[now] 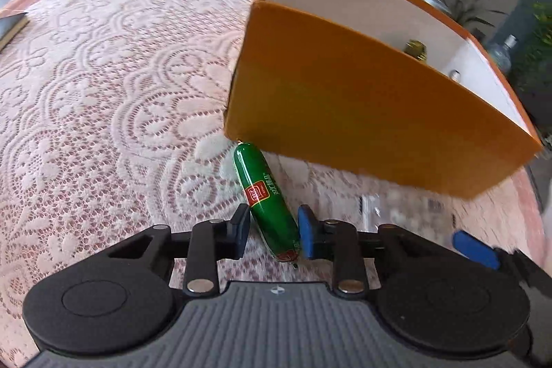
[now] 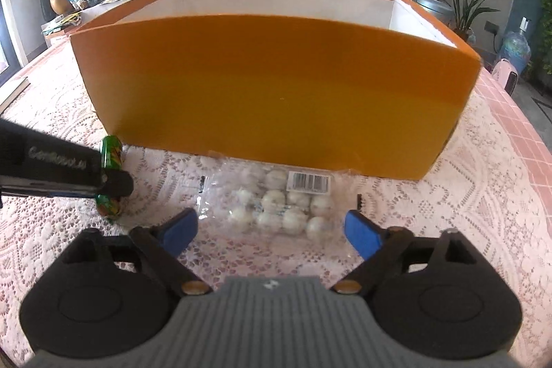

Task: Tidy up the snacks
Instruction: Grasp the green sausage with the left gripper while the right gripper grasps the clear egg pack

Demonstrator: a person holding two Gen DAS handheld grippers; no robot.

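Left gripper (image 1: 273, 231) low over desk, pointing forward, jaws narrowed onto green sausage (image 1: 265, 195), pads on both its sides at near end. Right gripper (image 2: 270, 230) also low, level, jaws spread wide, blue pads well apart, nothing between them gripped. Left gripper's black body visible at left in right wrist view.

So the box (image 2: 276, 85) is sitting on the counter (image 2: 483, 195) right ahead of me. The sausage (image 1: 267, 200) is lying just off its near left corner, between my left gripper's (image 1: 274, 235) fingers (image 1: 308, 231). The bag of balls (image 2: 279, 206) is lying against the box's front wall, ahead of my right gripper (image 2: 270, 230).
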